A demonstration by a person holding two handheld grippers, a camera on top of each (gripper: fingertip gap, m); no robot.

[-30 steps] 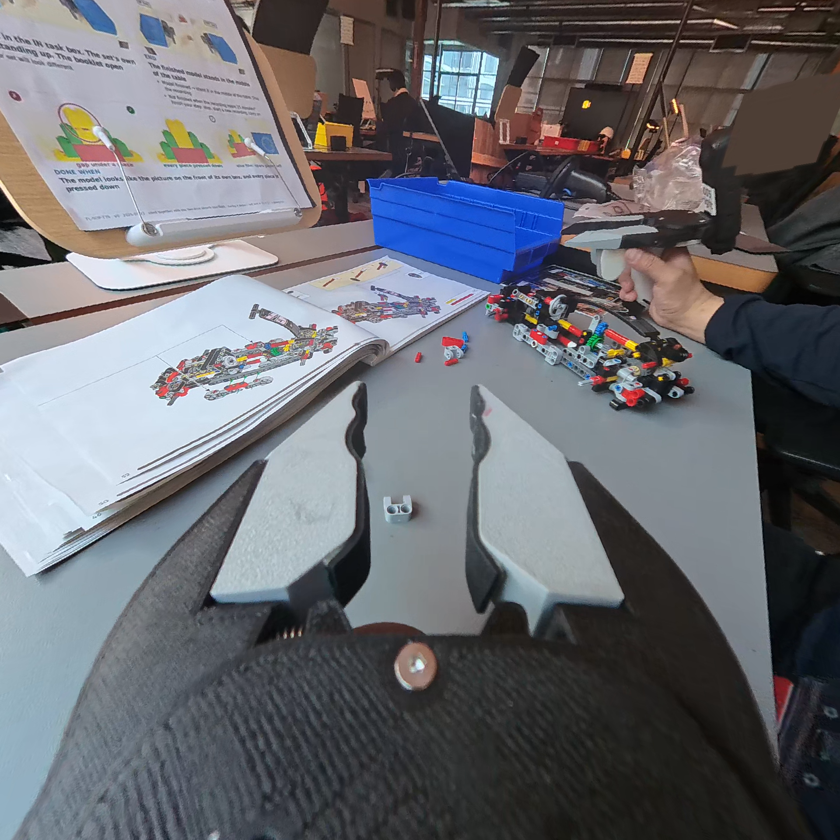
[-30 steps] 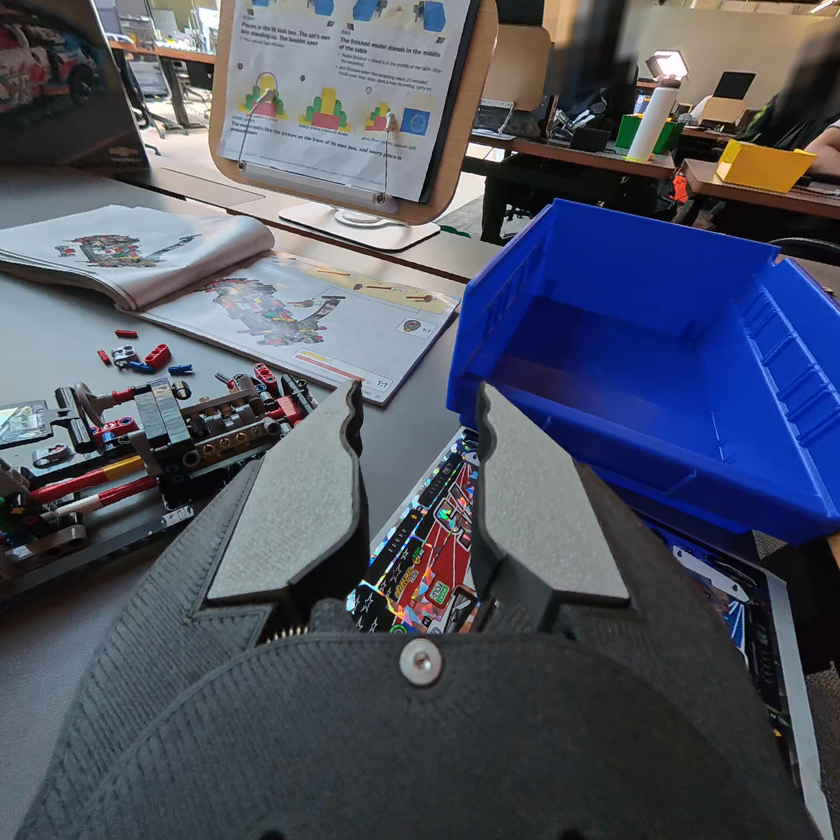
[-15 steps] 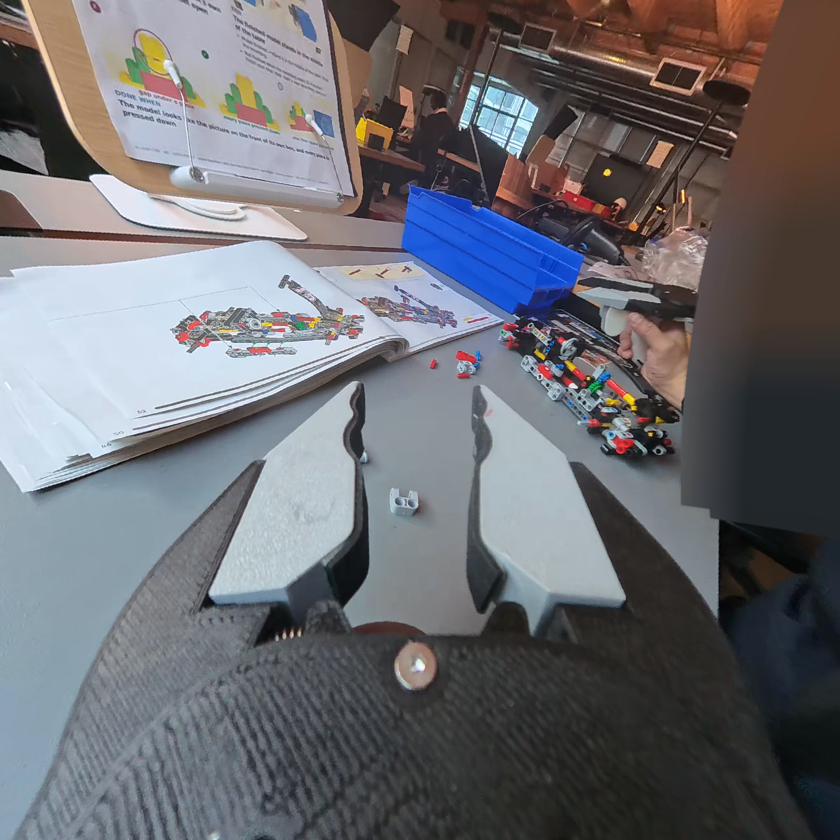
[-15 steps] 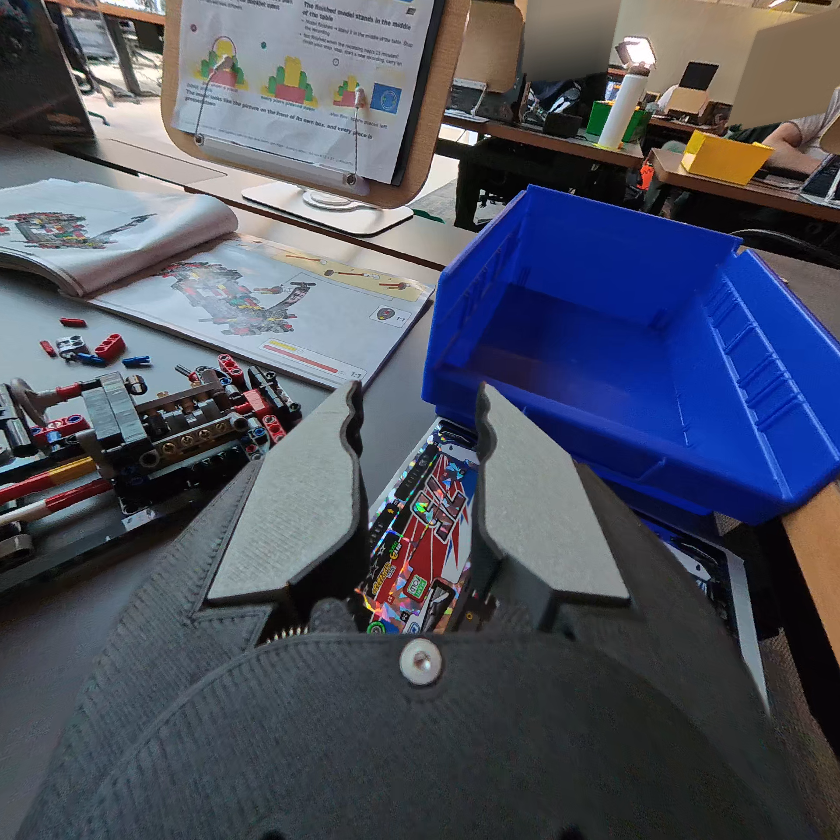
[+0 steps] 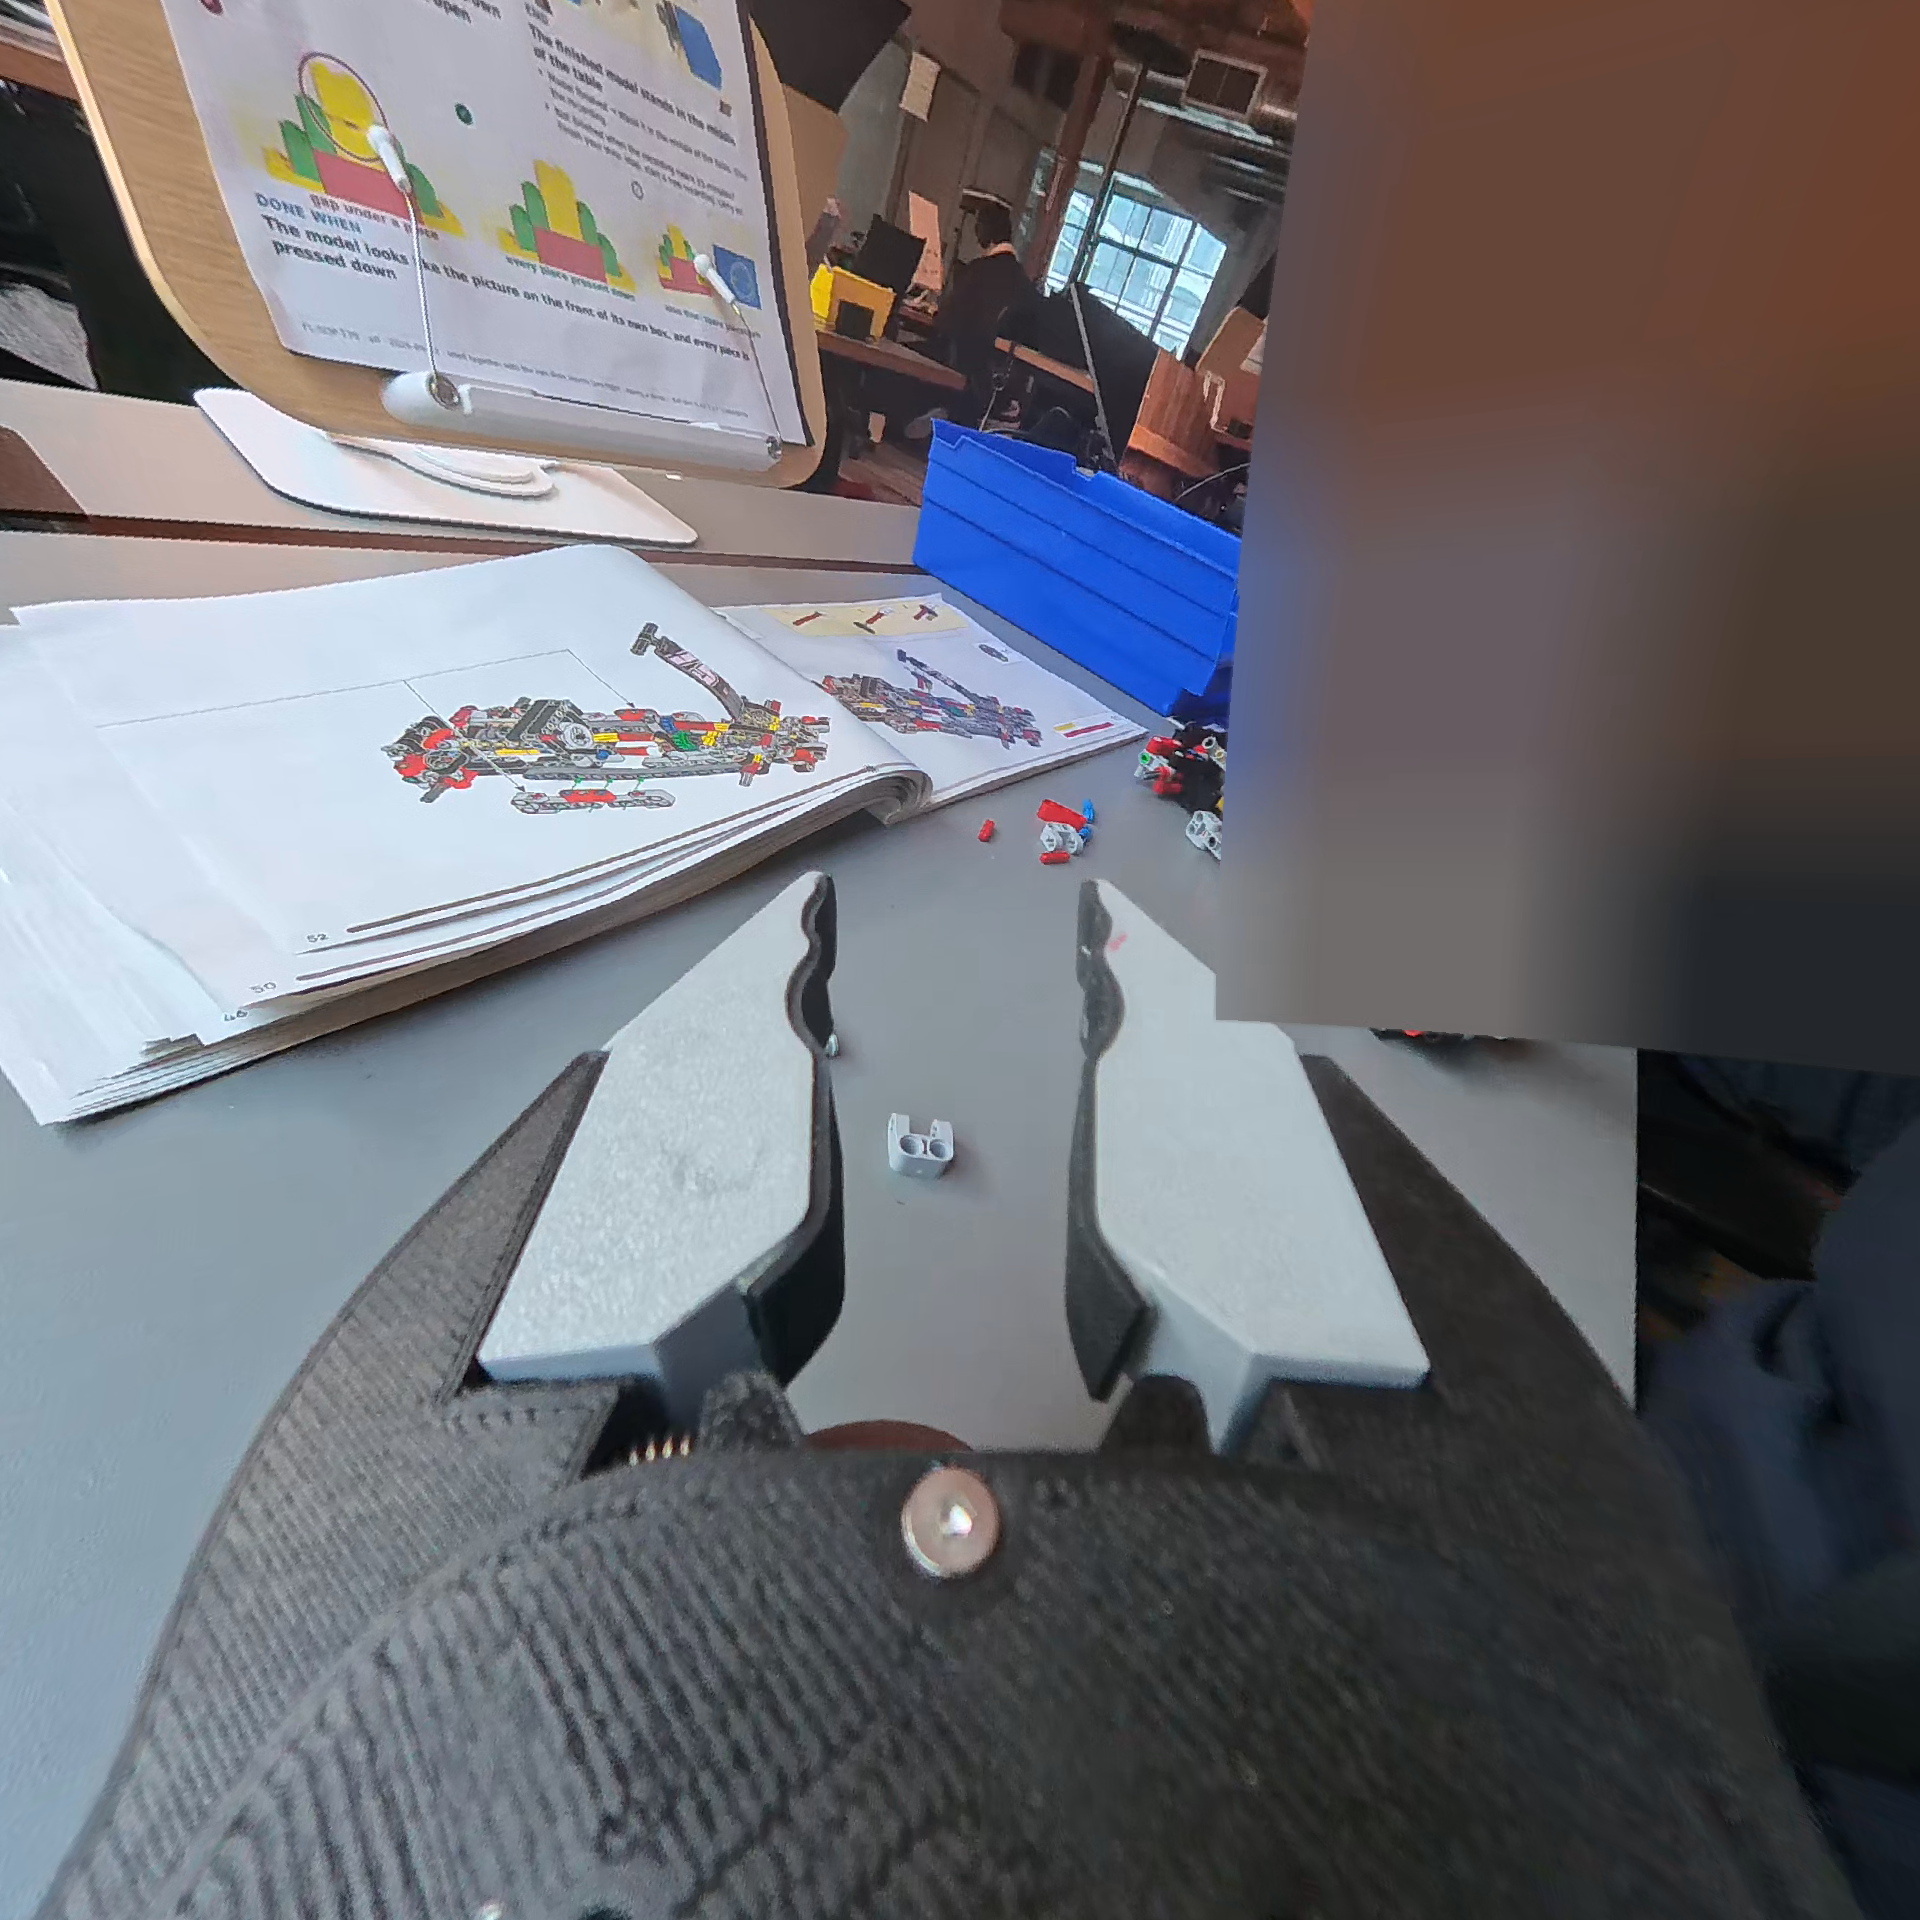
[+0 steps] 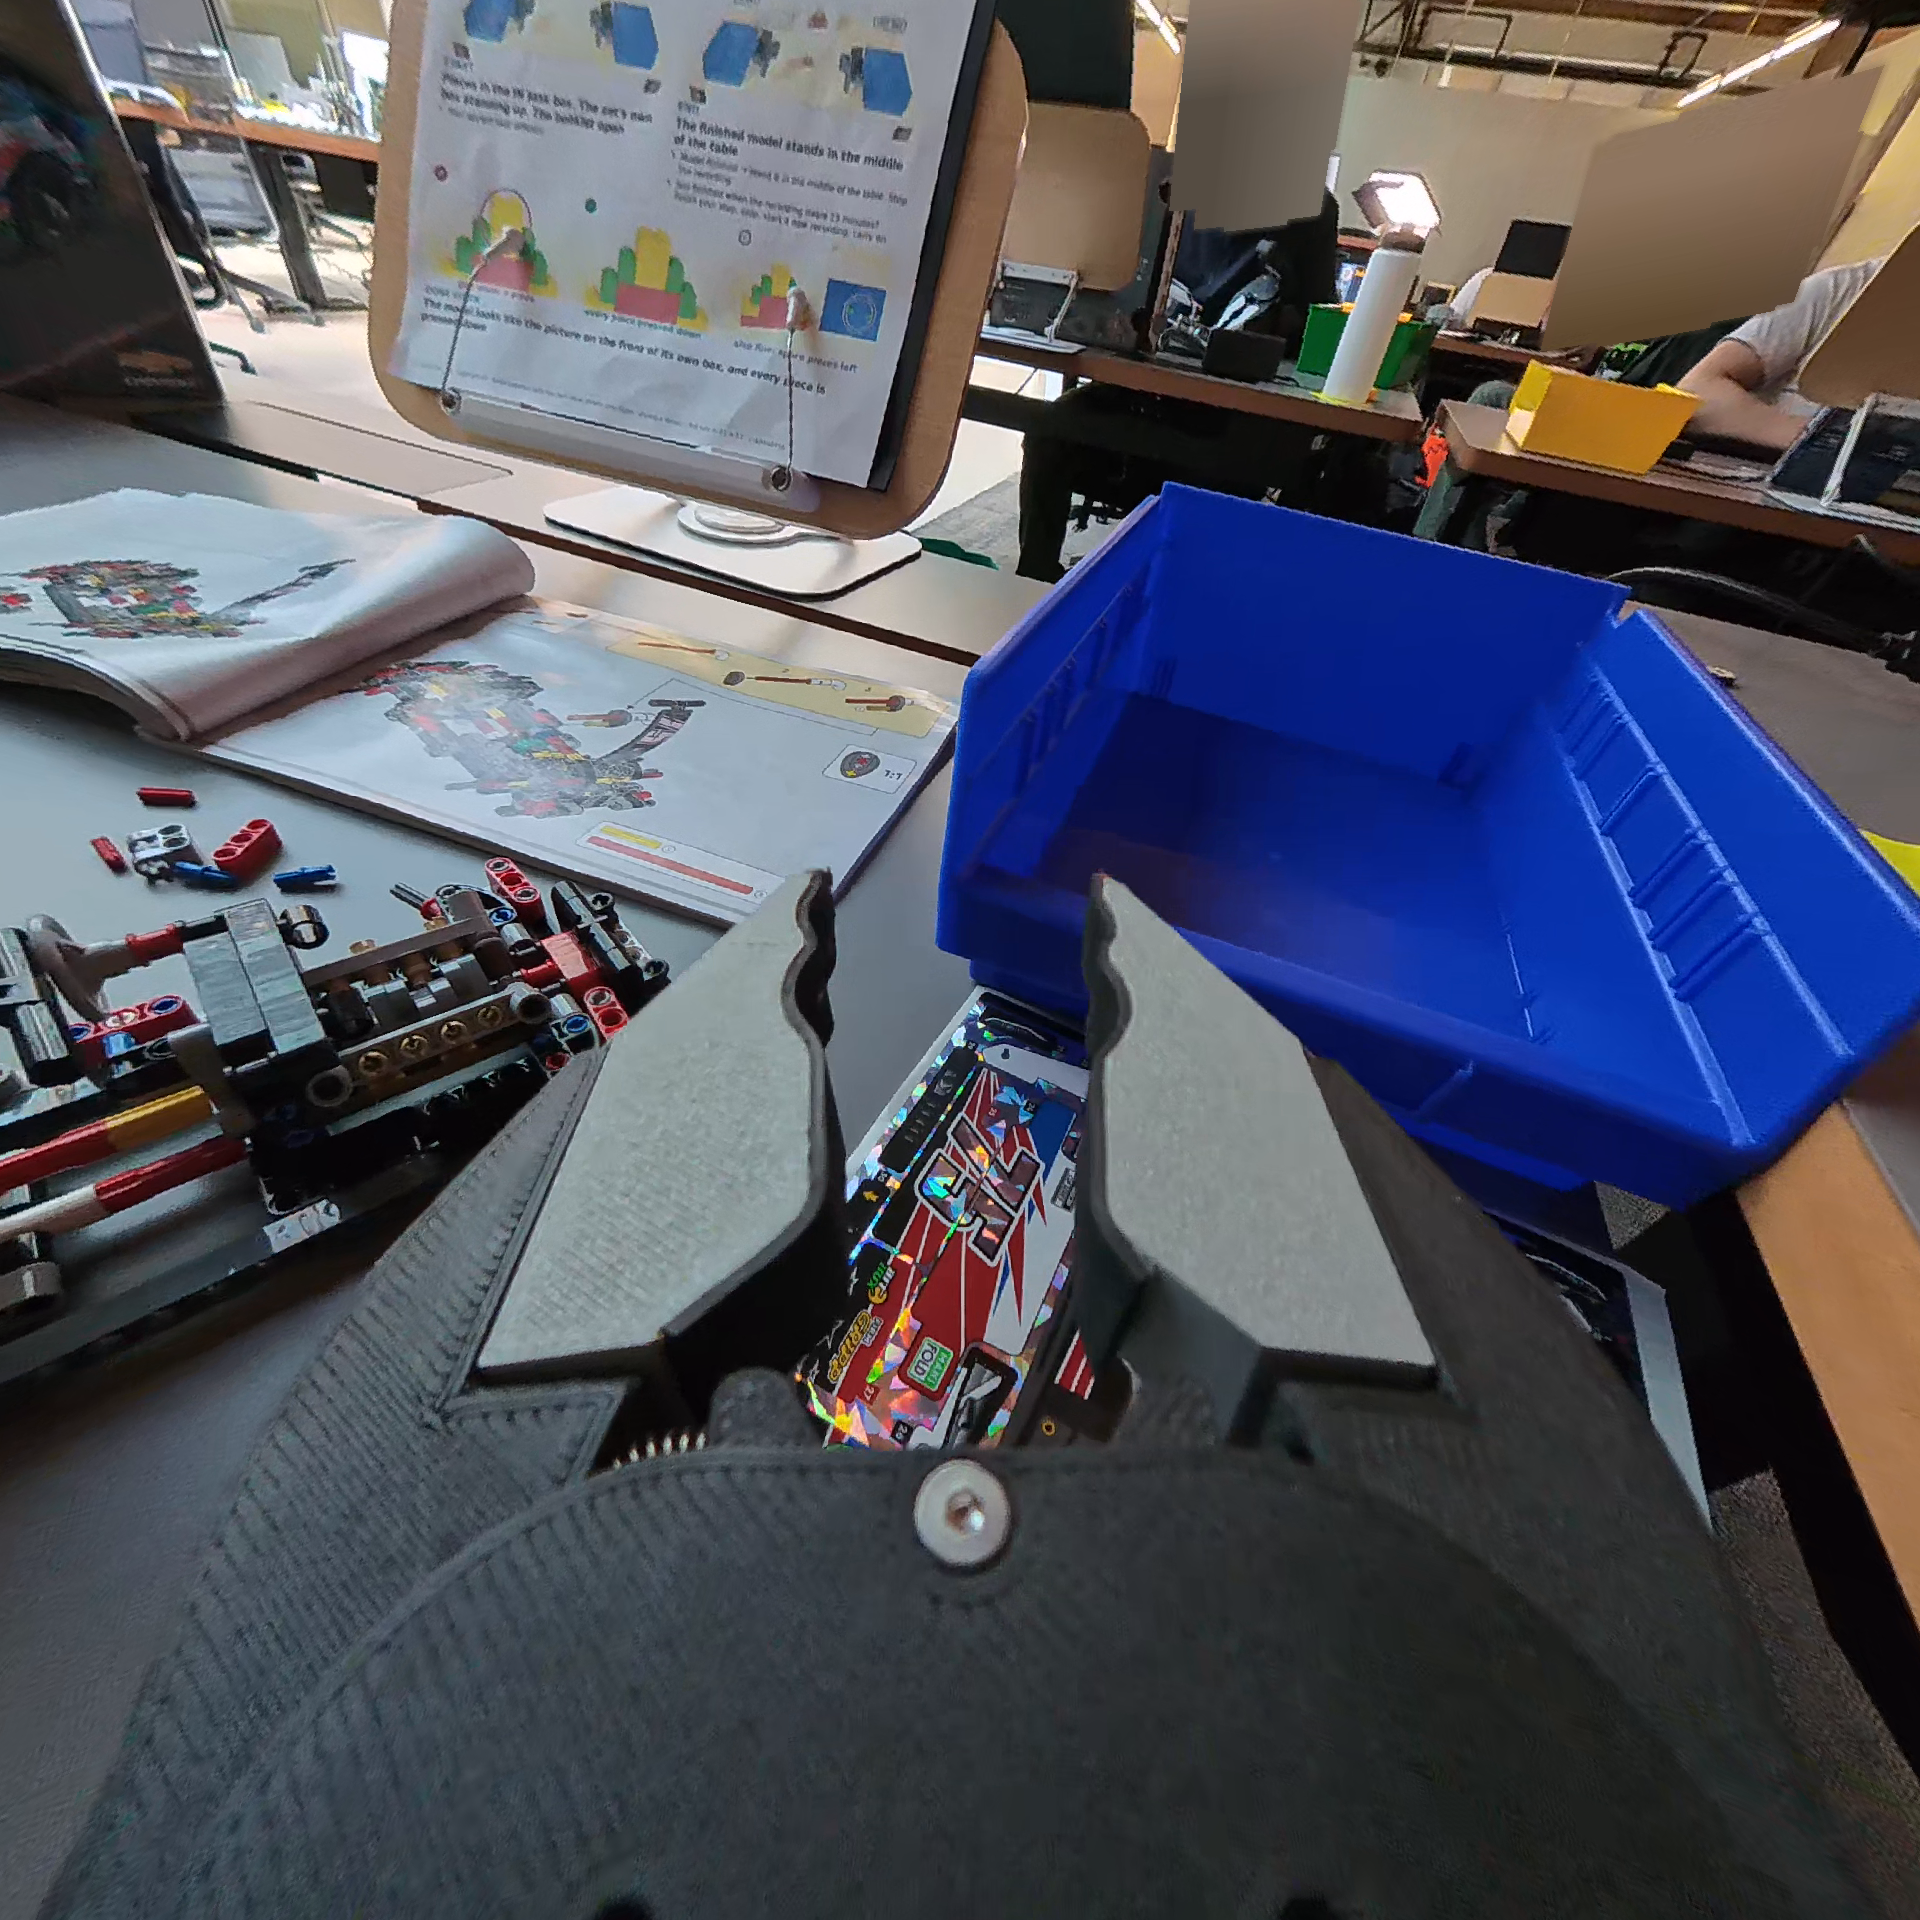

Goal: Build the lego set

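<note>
Left gripper [image 5: 954, 904] is hovering low over the grey table [image 5: 260, 1299] with its jaws spread wide and nothing in them. A small light-grey connector piece [image 5: 921, 1145] lies flat on the table in the gap between the two fingers, clear of both pads, so it's just lying there, not gripped. There's also a tiny speck right at the inner edge of the left finger [image 5: 717, 1101], too small for me to say what it is. The open instruction booklet [image 5: 416, 748] lies just off to the left, and a little scatter of red, blue and grey loose bits [image 5: 1060, 826] is farther ahead.

Right gripper [image 6: 956, 904] is also wide open and empty. It hangs over a shiny holographic sticker sheet [image 6: 961, 1174] that lies on the table and runs under the front of the blue bin [image 6: 1351, 831]. The bin looks empty inside from this angle. The half-built brick model [image 6: 312, 1029] lies just left of that gripper, with the same handful of loose bits beyond it and the booklet behind. A paper sheet clipped on a wooden stand [image 6: 675, 208] stands at the back of the table.

The right gripper doesn't show in the left view; that side of the picture is masked.
</note>
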